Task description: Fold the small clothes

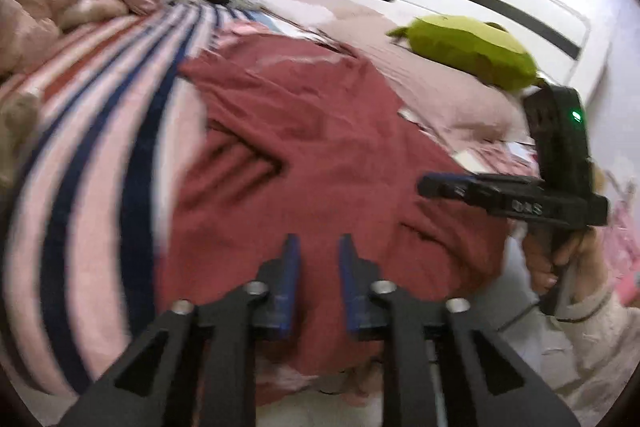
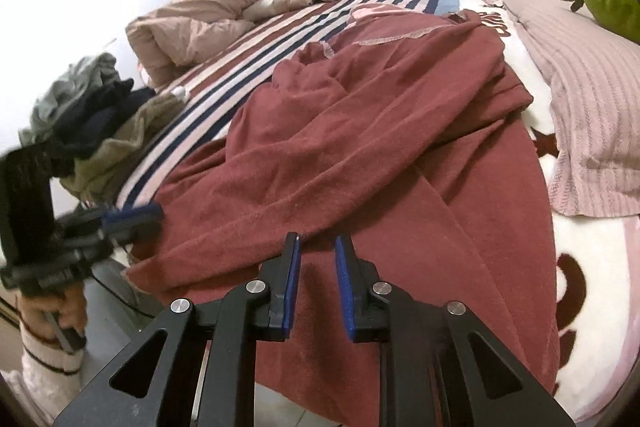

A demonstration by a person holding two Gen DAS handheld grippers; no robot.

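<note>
Bedroom clutter behind, striped bedspread [image 2: 256, 39] below, and the maroon garment [image 2: 380, 147] sprawls rumpled across it. Left gripper [image 1: 319, 247] and right gripper [image 2: 317, 245] hover, jaws apart, empty. Soft, floppy, light I'd say; I'd pinch that near hem.

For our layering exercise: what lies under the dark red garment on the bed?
The dark red garment lies over a striped blanket on its left and a white patterned blanket on its right. What lies beneath its middle is covered and cannot be seen.

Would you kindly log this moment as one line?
left gripper: open, empty | right gripper: open, empty | maroon garment: spread rumpled on bed, unfolded
</note>
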